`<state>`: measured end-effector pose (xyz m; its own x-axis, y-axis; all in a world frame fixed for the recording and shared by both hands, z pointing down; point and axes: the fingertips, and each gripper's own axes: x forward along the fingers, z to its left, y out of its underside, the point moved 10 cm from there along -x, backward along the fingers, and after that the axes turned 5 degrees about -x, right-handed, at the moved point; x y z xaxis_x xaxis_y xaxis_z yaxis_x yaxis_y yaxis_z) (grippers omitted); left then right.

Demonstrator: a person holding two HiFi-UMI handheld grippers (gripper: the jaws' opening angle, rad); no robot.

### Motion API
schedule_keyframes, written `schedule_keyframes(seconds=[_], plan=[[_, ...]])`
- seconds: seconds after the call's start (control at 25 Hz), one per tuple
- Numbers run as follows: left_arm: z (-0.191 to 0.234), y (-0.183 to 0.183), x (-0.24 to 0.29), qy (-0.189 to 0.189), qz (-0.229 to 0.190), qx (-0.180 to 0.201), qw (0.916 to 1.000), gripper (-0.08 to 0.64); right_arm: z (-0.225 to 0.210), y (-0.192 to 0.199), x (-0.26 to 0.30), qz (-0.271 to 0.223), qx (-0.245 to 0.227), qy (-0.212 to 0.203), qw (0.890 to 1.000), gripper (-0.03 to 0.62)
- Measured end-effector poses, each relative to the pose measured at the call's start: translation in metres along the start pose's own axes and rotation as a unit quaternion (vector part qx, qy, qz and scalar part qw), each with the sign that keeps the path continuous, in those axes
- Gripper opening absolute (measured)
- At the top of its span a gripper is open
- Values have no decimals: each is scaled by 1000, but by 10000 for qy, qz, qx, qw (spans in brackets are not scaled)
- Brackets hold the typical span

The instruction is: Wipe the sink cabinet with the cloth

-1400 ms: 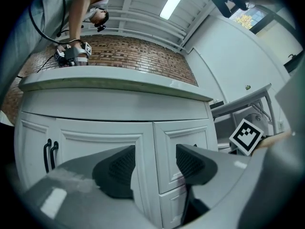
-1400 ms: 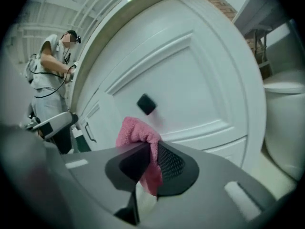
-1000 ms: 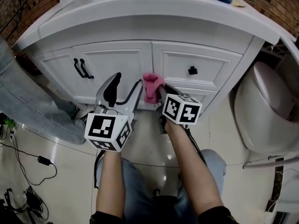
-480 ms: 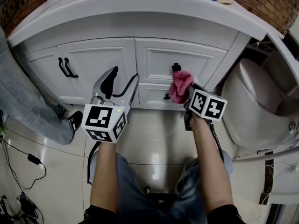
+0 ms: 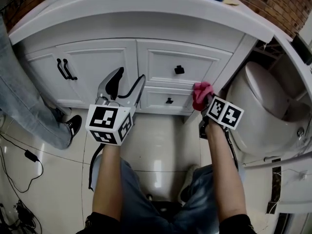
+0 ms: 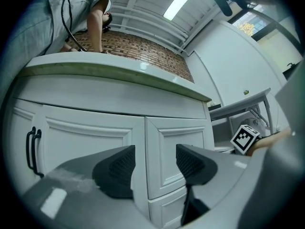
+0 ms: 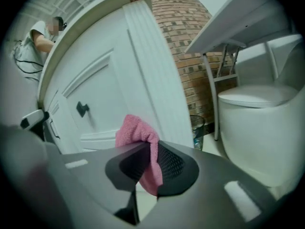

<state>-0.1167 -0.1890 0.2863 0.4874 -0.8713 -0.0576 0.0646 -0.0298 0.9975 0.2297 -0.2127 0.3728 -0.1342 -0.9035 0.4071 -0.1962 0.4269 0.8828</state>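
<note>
**Head view: the cloth has swept right to the cabinet's corner**

Your right tongs (image 5: 204, 100) are clamped on the pink cloth (image 5: 201, 88). The right gripper view shows it pinched between the two pads, with a bunched end standing up past the tips and a tail hanging below.

A second ago that cloth sat at the seam between door and drawers, close beside your left tongs (image 5: 129, 82). Half a second ago it was just under the upper drawer knob (image 5: 179, 69). Now it lies past both knobs, which are to the left of the right tongs. It is at the right edge of the sink cabinet (image 5: 97, 62), against or just off the corner post (image 5: 229, 67). Contact there cannot be confirmed. The toilet (image 5: 258, 111) is just to the right of these tongs.

Your left tongs have hardly shifted. Their jaws stand apart with nothing between them but the cabinet front beyond, and they are now well apart from the right pair.

By my reading, that was one full pass across the drawer fronts, and the stroke has run out of panel. You would need to reverse or drop to a new row. The doors with the black handles (image 5: 62, 68), to the left of your left tongs, look to be still waiting.
</note>
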Motion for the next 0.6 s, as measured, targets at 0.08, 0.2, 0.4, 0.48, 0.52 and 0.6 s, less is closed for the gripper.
schedule_keyframes(seconds=[0.08,0.2,0.4,0.48,0.52,0.6], plan=[[3,-1,-3,-47,-5,-2,10000,270,34,11,9,137,-81,-566,9983,38],[6,-4,-8,-87,-18,35,10000,270,90,26,25,250,-313,-1460,9885,38],[9,-5,-18,-134,18,135,9998,270,163,48,51,319,-687,-2260,9712,37],[10,-6,-22,-116,69,195,9997,270,179,57,61,371,-570,-2366,9692,38],[11,-8,-24,-100,94,239,9996,270,184,61,66,408,-509,-2362,9695,37],[13,-15,-32,-80,117,379,9992,270,189,68,73,459,-430,-2259,9721,38]])
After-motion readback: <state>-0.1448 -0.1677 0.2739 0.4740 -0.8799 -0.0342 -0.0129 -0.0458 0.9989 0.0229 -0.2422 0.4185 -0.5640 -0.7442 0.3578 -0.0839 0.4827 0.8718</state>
